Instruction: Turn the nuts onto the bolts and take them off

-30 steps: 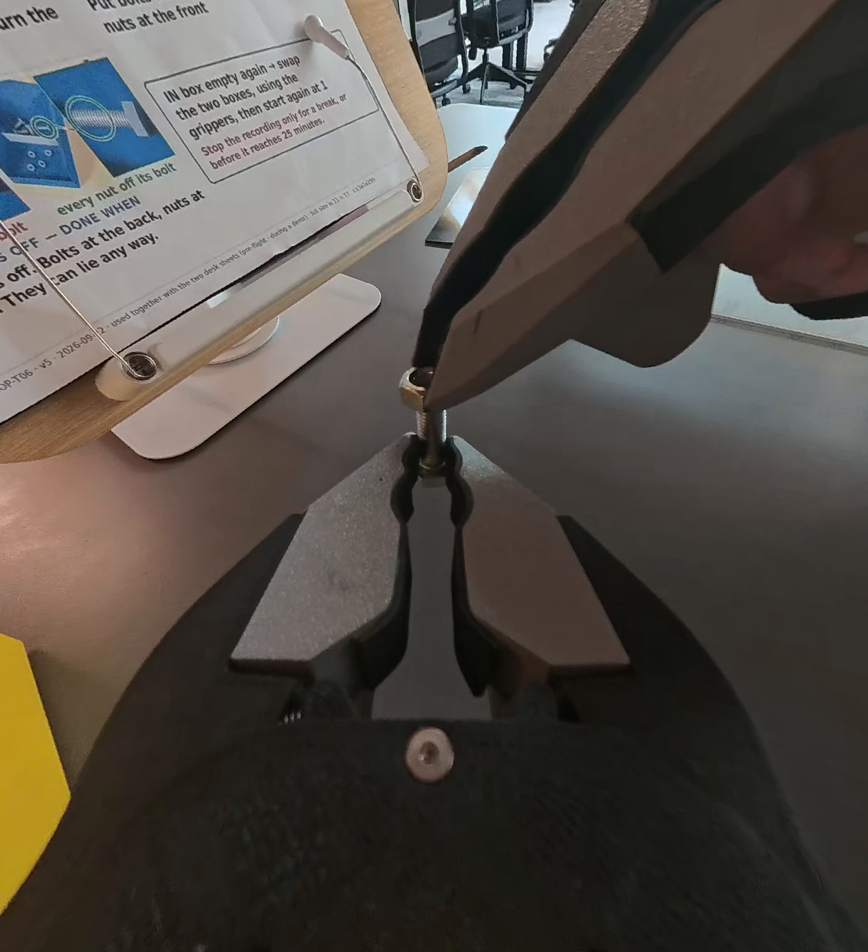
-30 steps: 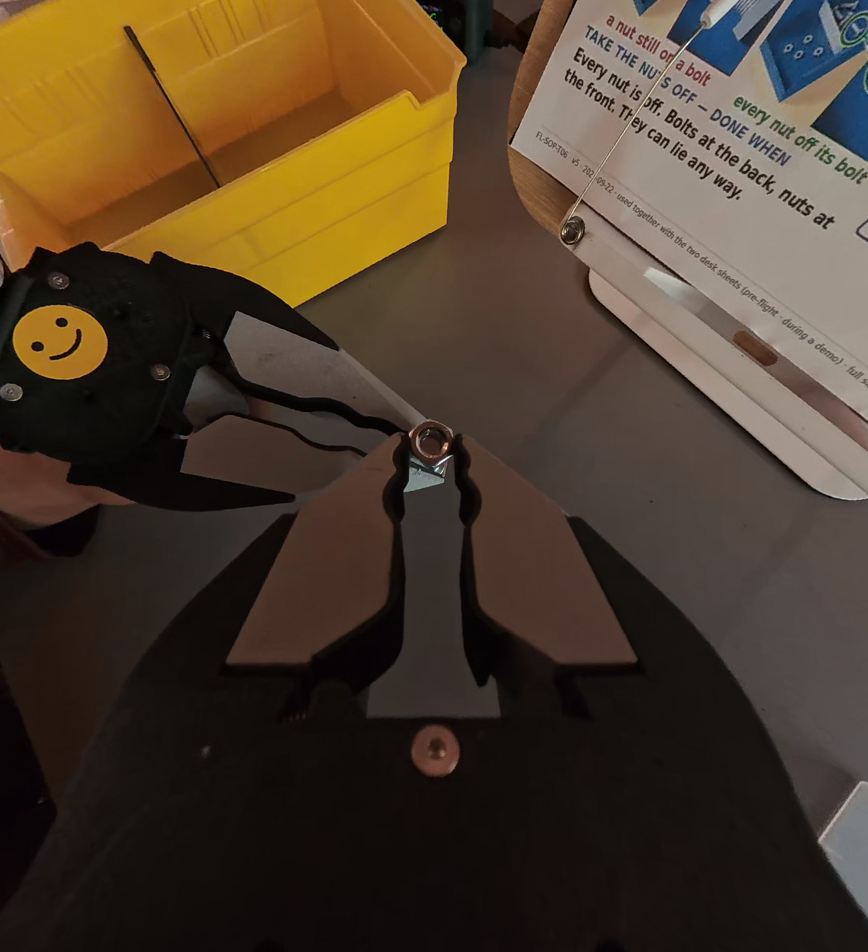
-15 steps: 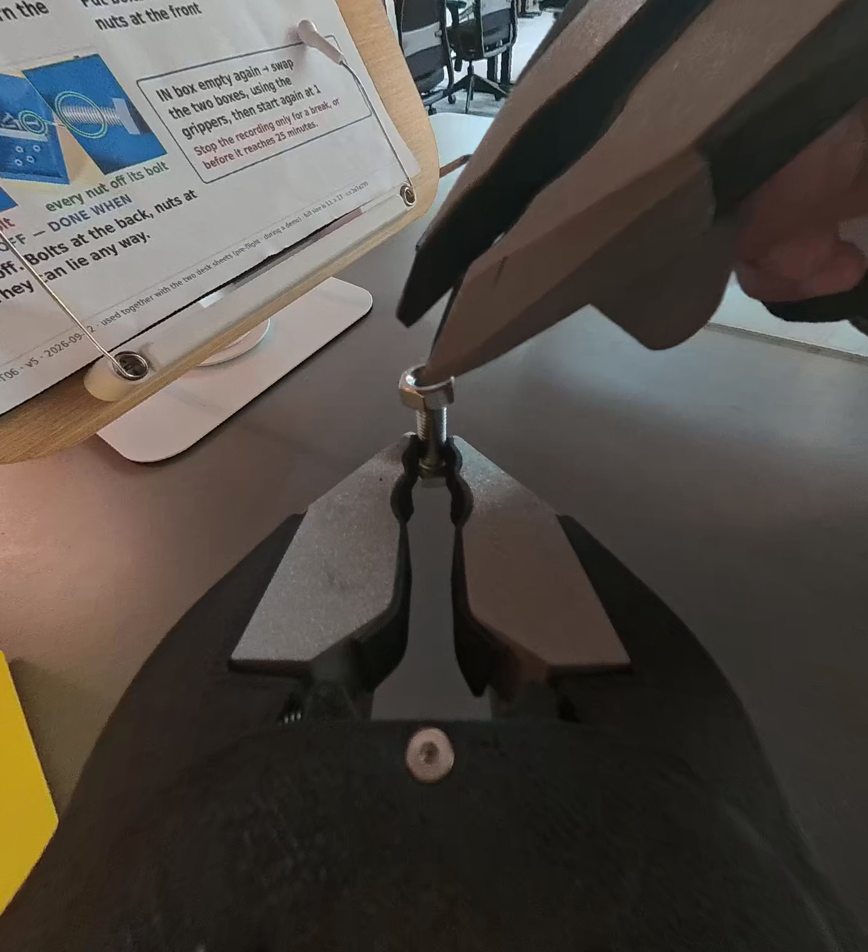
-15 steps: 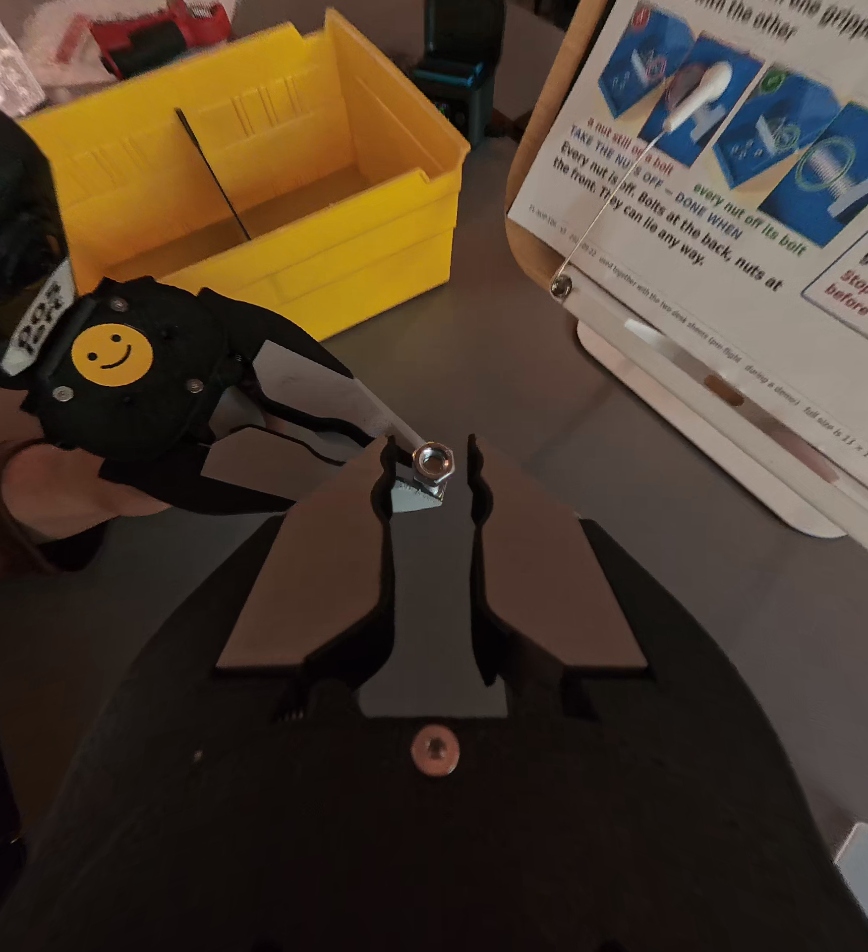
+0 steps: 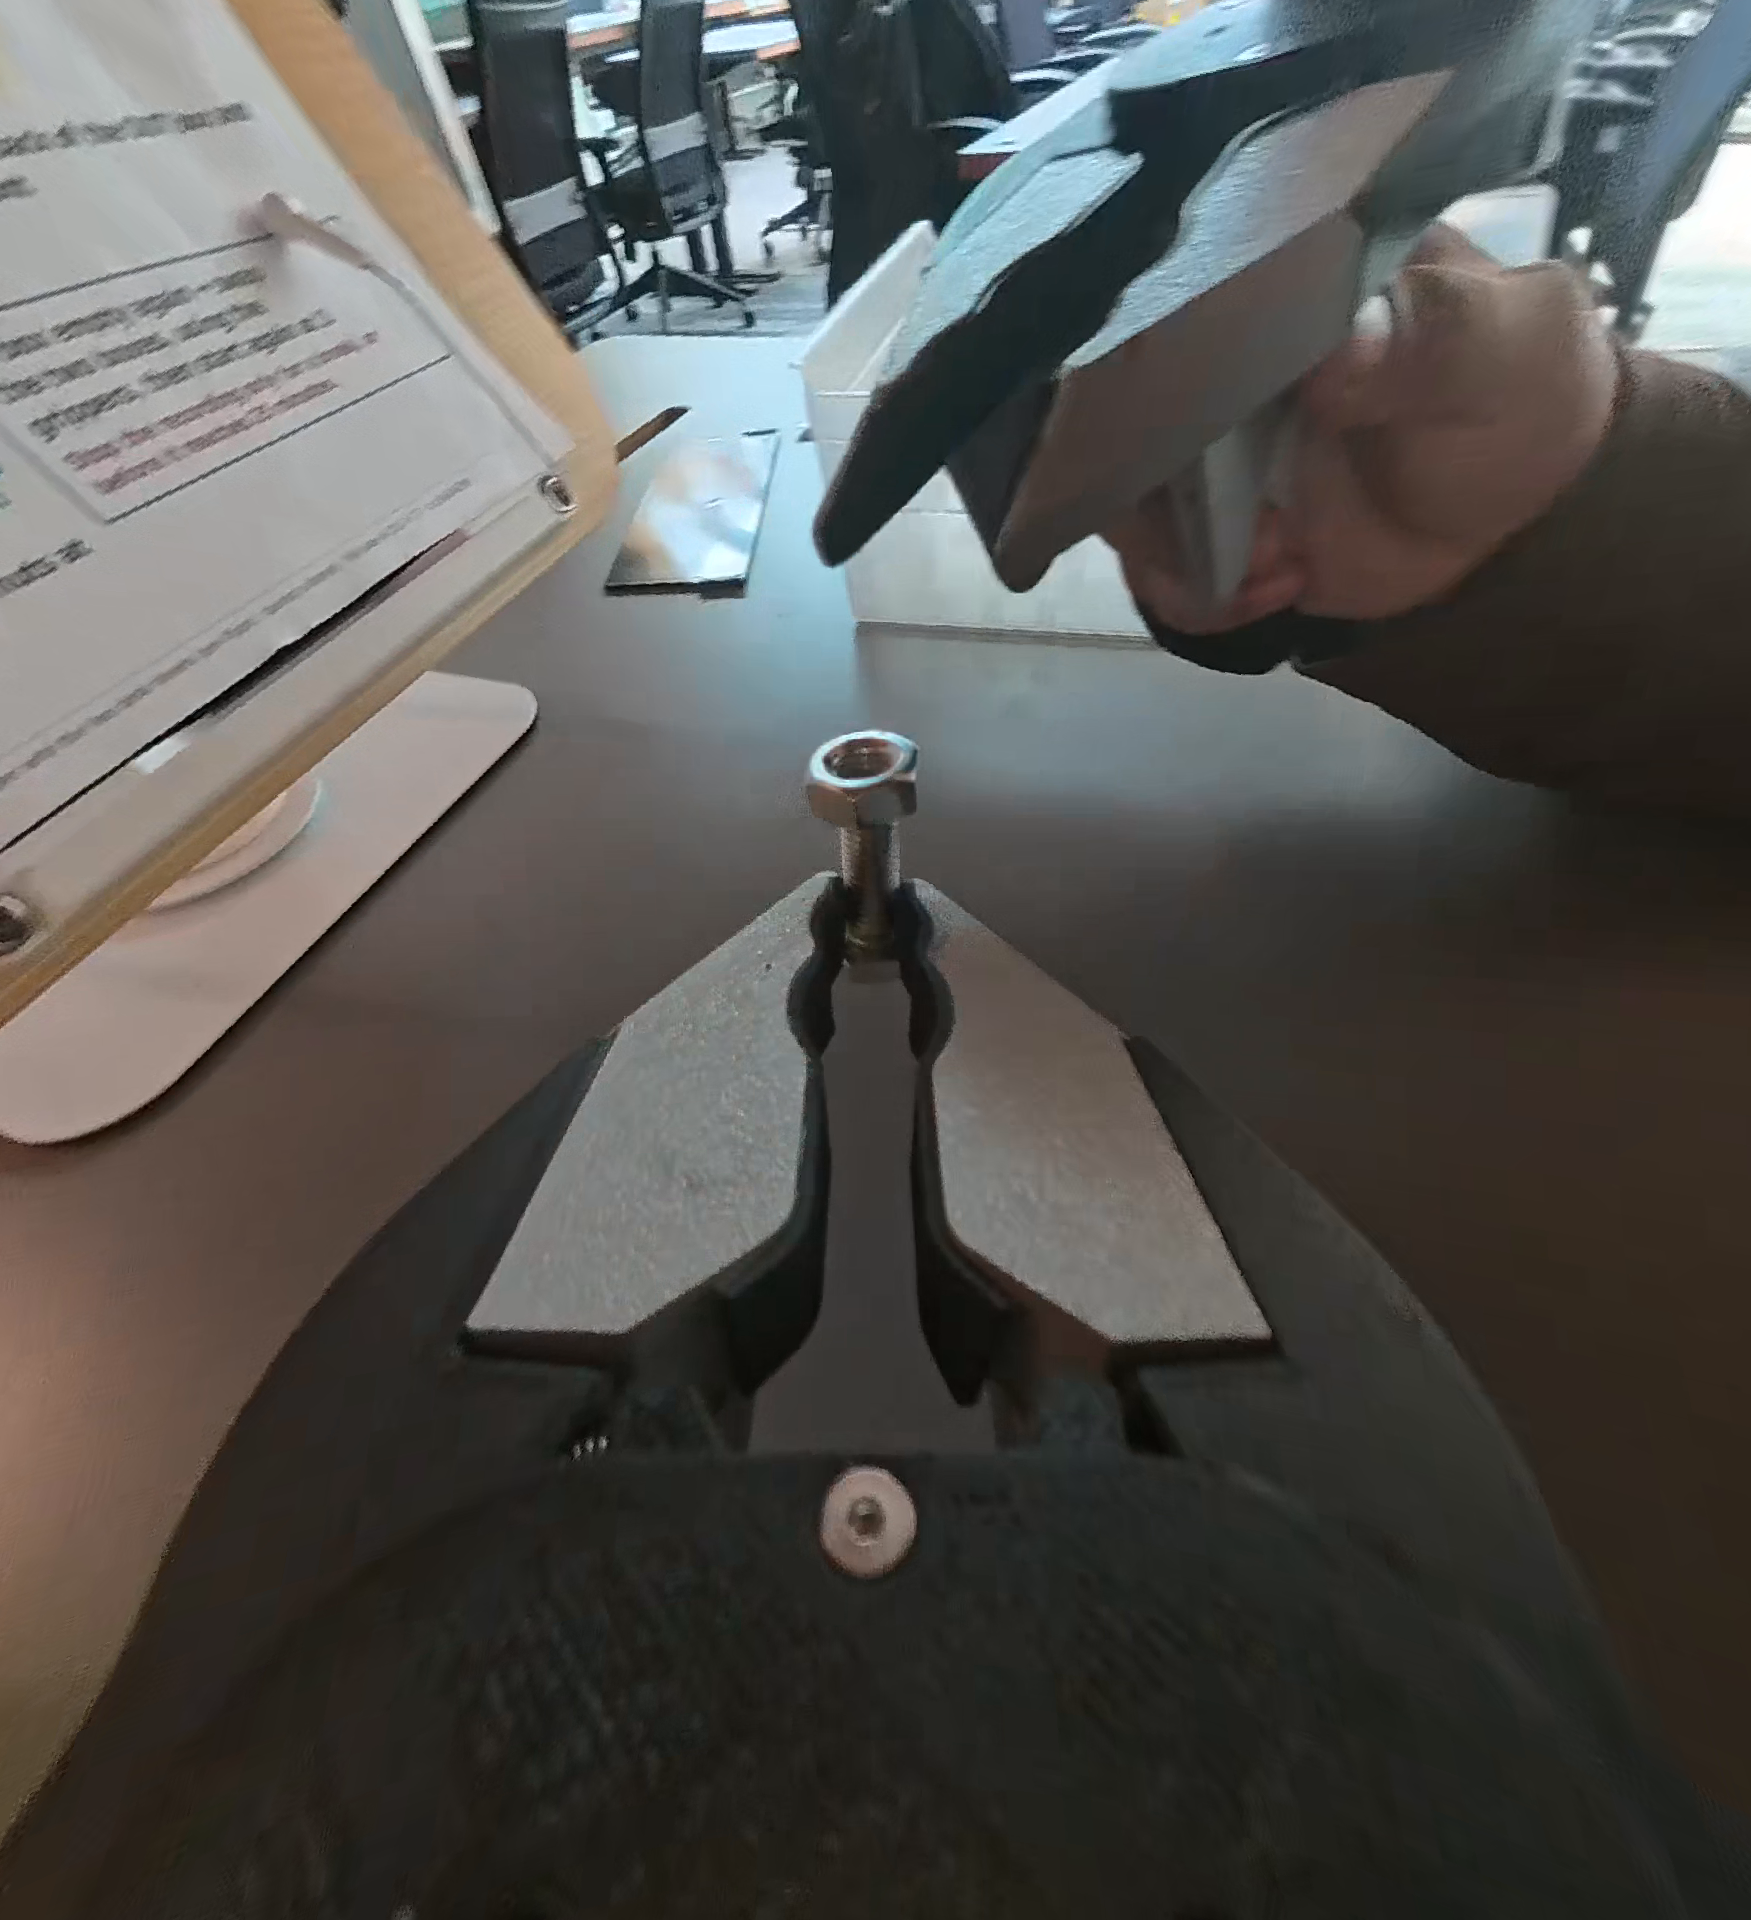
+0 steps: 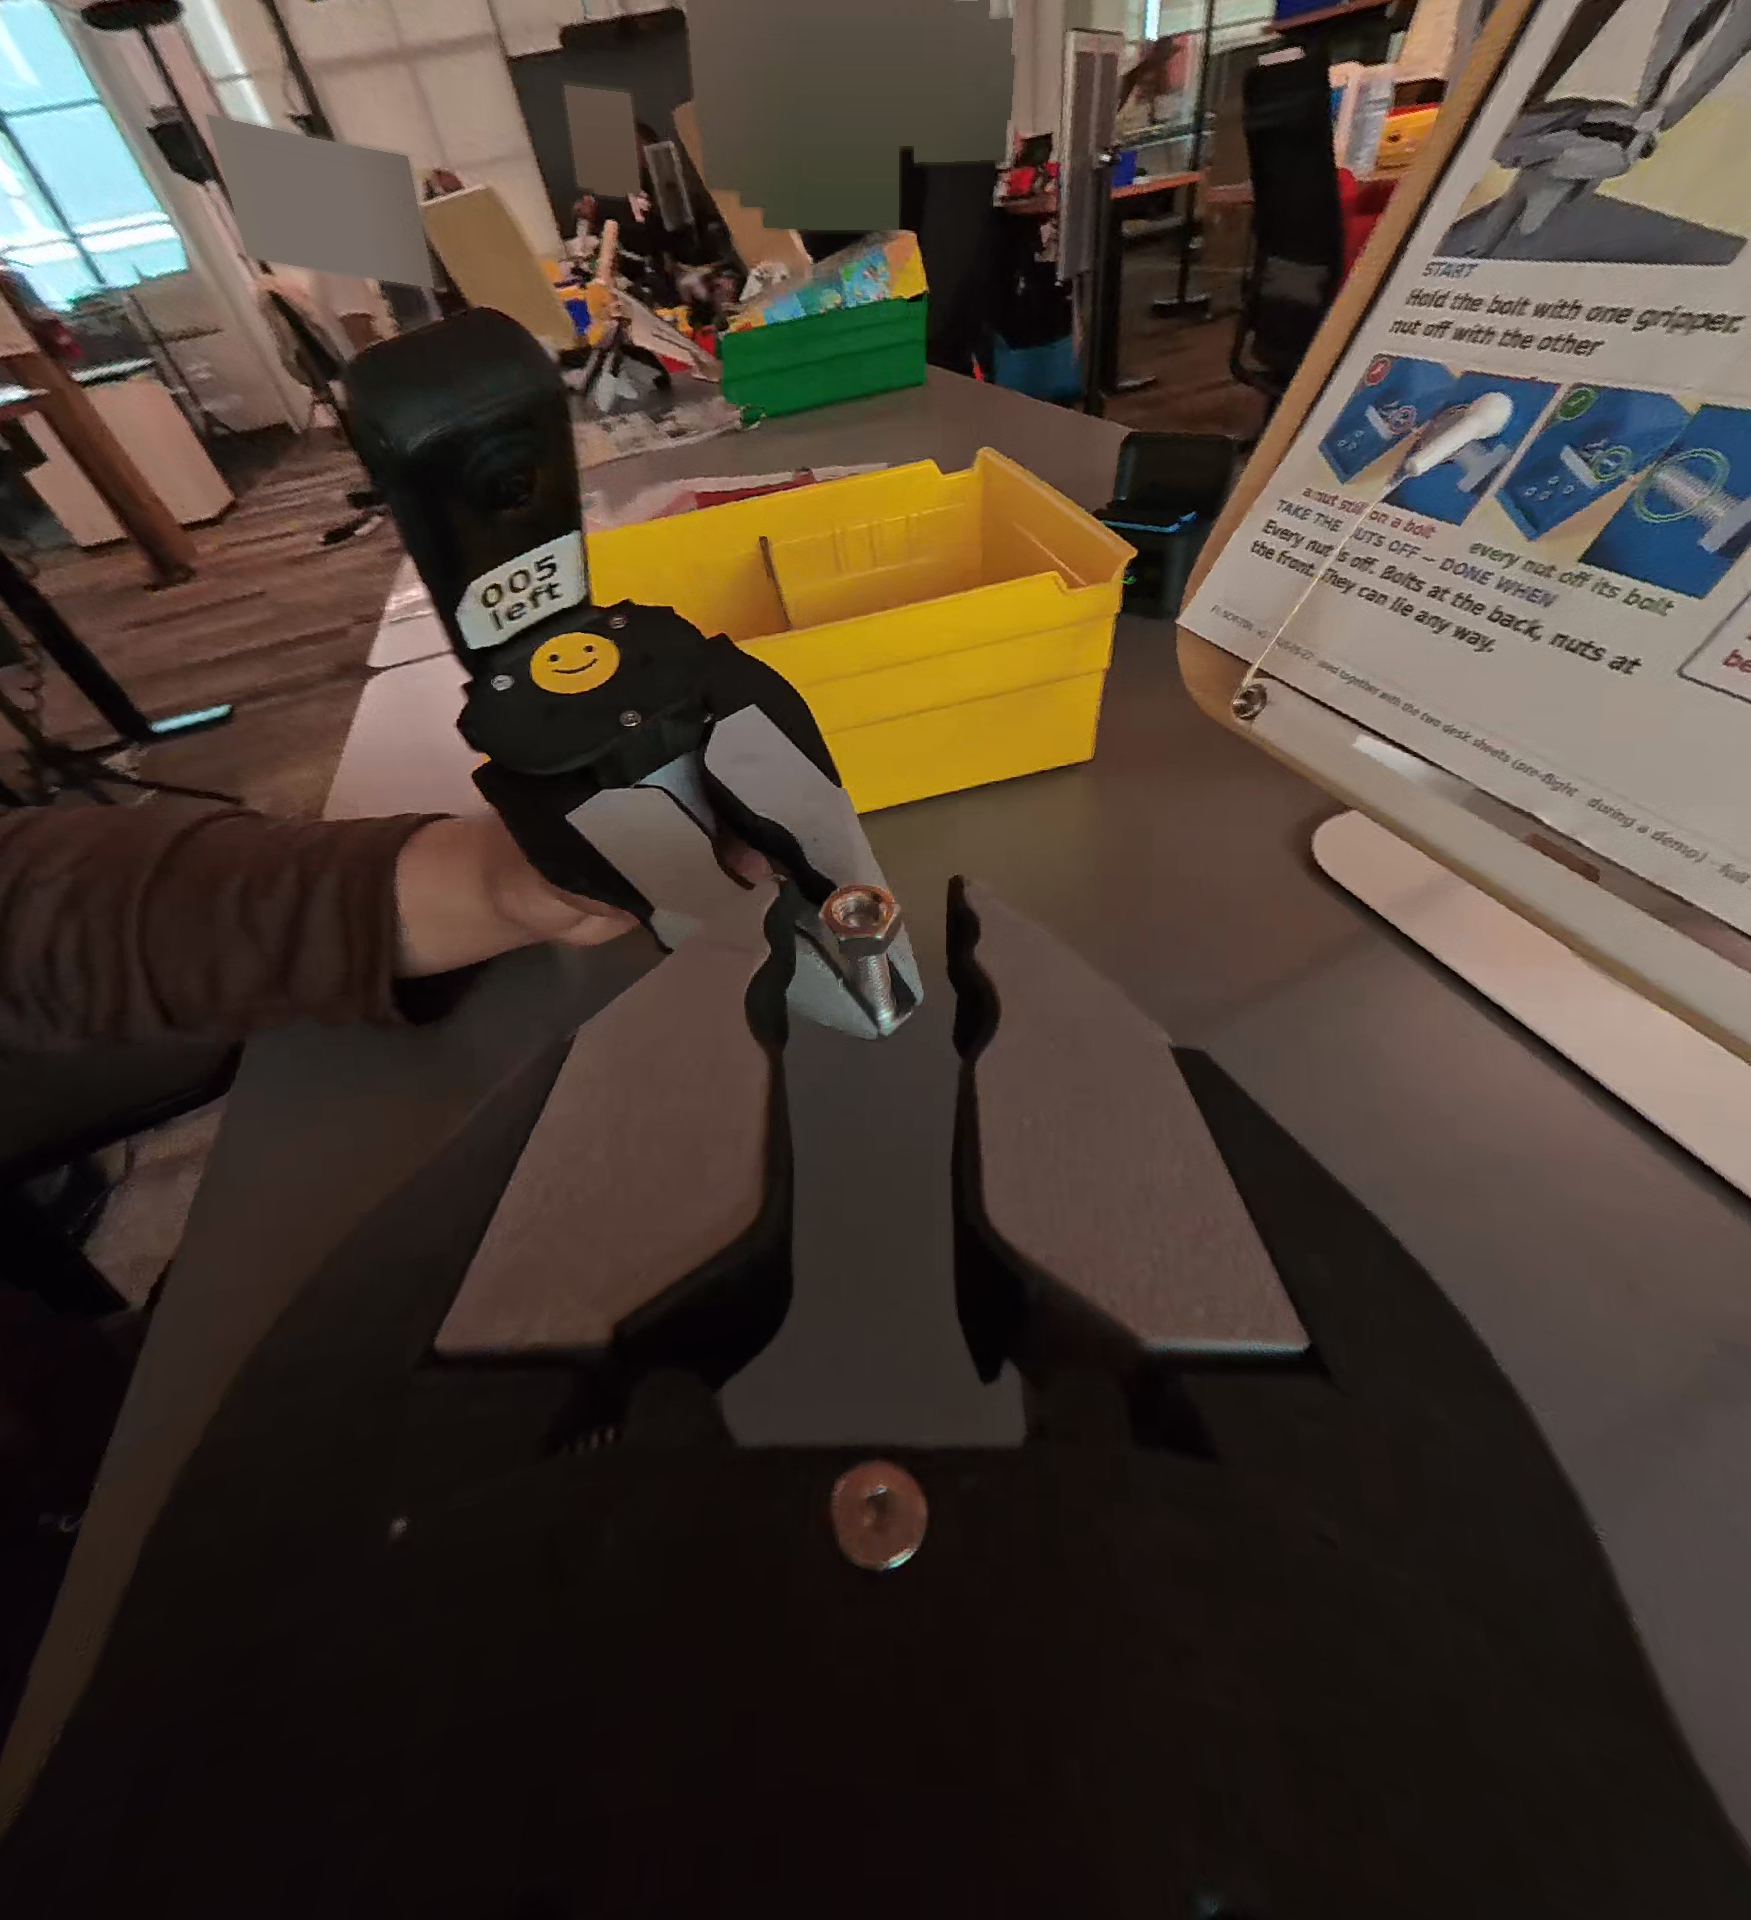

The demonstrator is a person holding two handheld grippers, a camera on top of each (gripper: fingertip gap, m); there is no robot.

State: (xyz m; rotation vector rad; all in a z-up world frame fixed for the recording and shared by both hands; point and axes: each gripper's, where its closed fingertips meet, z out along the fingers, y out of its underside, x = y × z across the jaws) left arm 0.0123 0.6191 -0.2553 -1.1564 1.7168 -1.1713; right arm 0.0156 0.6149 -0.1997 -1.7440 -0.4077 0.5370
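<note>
My left gripper (image 5: 869, 920) is shut on the shank of a silver bolt (image 5: 866, 873), which points away from it above the dark table. A silver hex nut (image 5: 860, 777) sits on the bolt's far end. My right gripper (image 5: 923, 561) is open and empty, held up and to the right of the nut, apart from it. In the right wrist view the right gripper (image 6: 866, 935) has its jaws spread, and the nut (image 6: 858, 920) and bolt (image 6: 876, 987) show beyond them, held by the left gripper (image 6: 855, 1013).
A wooden instruction board (image 5: 175, 416) on a white base (image 5: 227, 883) stands at the left; it also shows in the right wrist view (image 6: 1525, 520). A yellow bin (image 6: 933, 665) stands behind the left gripper. A white box (image 5: 881, 364) and a black plate (image 5: 705, 509) lie farther back. My right fingertips sit around 6 cm from my left ones.
My right gripper has opened, let go of the nut and pulled back up and away. The nut stays on the bolt, still held by the left gripper.
</note>
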